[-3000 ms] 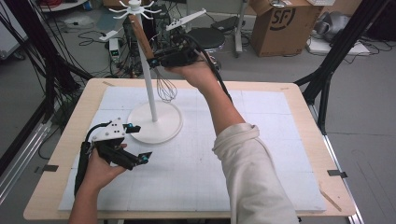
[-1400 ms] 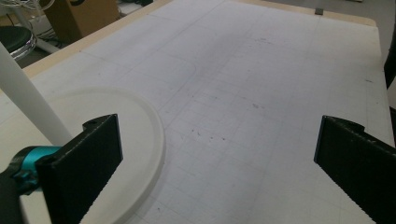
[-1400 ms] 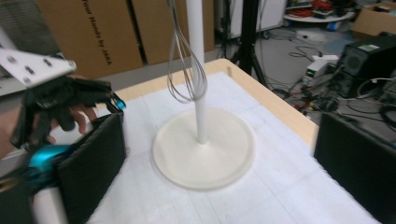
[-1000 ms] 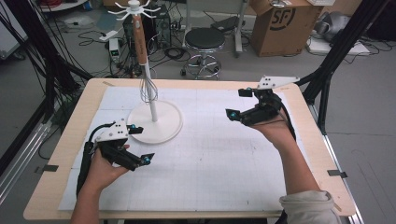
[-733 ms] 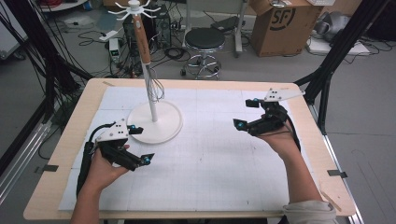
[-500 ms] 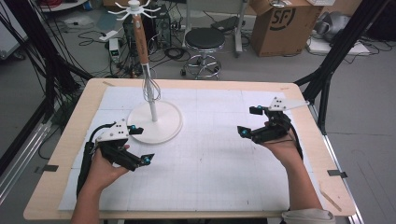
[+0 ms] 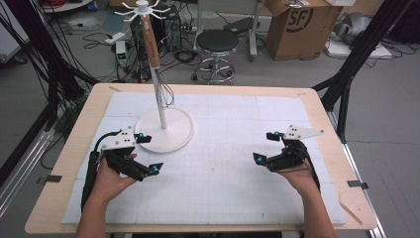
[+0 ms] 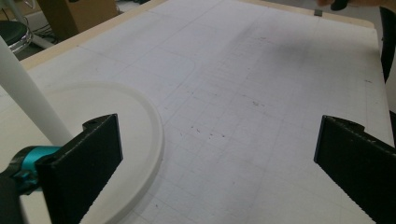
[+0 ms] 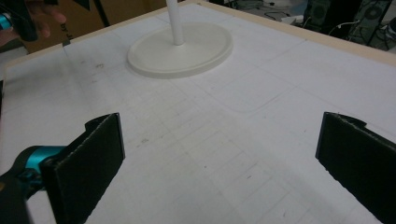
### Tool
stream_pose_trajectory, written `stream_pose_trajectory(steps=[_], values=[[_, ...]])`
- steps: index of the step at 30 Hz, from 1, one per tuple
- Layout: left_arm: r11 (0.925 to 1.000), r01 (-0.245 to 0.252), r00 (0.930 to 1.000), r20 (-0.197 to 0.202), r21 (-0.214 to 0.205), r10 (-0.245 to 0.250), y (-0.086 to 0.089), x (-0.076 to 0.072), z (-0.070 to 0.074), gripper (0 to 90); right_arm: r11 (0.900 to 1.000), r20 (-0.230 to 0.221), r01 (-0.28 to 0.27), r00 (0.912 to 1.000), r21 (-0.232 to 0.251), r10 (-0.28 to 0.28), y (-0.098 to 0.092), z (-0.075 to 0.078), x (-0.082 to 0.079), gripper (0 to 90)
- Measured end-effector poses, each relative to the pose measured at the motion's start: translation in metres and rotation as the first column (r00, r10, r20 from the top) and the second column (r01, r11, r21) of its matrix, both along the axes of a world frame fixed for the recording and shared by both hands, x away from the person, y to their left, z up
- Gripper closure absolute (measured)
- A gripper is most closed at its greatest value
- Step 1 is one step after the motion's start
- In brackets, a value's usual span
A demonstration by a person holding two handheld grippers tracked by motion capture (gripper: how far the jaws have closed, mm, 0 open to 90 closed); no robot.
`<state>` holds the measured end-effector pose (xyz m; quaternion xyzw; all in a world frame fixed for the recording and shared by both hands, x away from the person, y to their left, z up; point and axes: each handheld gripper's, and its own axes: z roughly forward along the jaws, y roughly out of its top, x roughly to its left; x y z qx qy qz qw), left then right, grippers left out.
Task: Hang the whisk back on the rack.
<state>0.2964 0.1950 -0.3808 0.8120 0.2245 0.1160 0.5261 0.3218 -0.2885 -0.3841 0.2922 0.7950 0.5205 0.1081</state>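
- Nearest us, our left gripper point(image 7: 147, 153) rests low at the mat's point(image 7: 223, 198) left side, just beside the stand's round white base point(image 7: 181, 130); its jaws stay wide apart, holding nothing.
- Our right gripper point(image 7: 267, 147) has drawn back from the stand to the mat's right side, well apart from the left; its jaws are spread and empty.
- Farther off, the whisk point(image 7: 165, 89) now hangs on the white stand point(image 7: 161, 106), released since three seconds ago.
- Beyond the table point(image 7: 317, 99), a black stool point(image 7: 217, 42) and a cardboard box point(image 7: 297, 25) stand on the floor.
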Motion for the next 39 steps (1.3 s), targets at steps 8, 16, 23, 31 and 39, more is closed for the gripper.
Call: stream_pose_trajectory(steps=[8,16,23,31,39], values=[[1.0,0.0,1.0,-0.004,-0.005,0.0,-0.002,0.001,-0.002,1.6,0.9996,-0.022,0.02,0.9996,0.018,-0.02,-0.007,-0.013,-0.006,0.4],[1.0,0.001,1.0,-0.004,-0.003,-0.001,-0.002,0.001,-0.002,1.6,0.9997,-0.027,0.022,0.9994,-0.014,-0.022,-0.004,-0.016,-0.007,0.4],[1.0,-0.002,1.0,-0.002,0.005,0.002,-0.002,0.001,-0.002,1.6,0.9995,-0.032,0.02,0.9993,-0.024,-0.021,-0.003,-0.018,-0.007,0.4],[0.9999,-0.007,1.0,-0.007,0.008,0.007,-0.003,0.002,-0.004,1.6,0.9994,-0.038,0.023,0.999,-0.025,-0.024,-0.004,-0.02,-0.005,0.4],[0.9998,-0.007,0.9999,-0.011,0.017,0.007,-0.003,0.002,-0.004,1.6,0.9994,-0.045,0.019,0.9988,-0.03,-0.02,-0.004,-0.022,-0.005,0.4]])
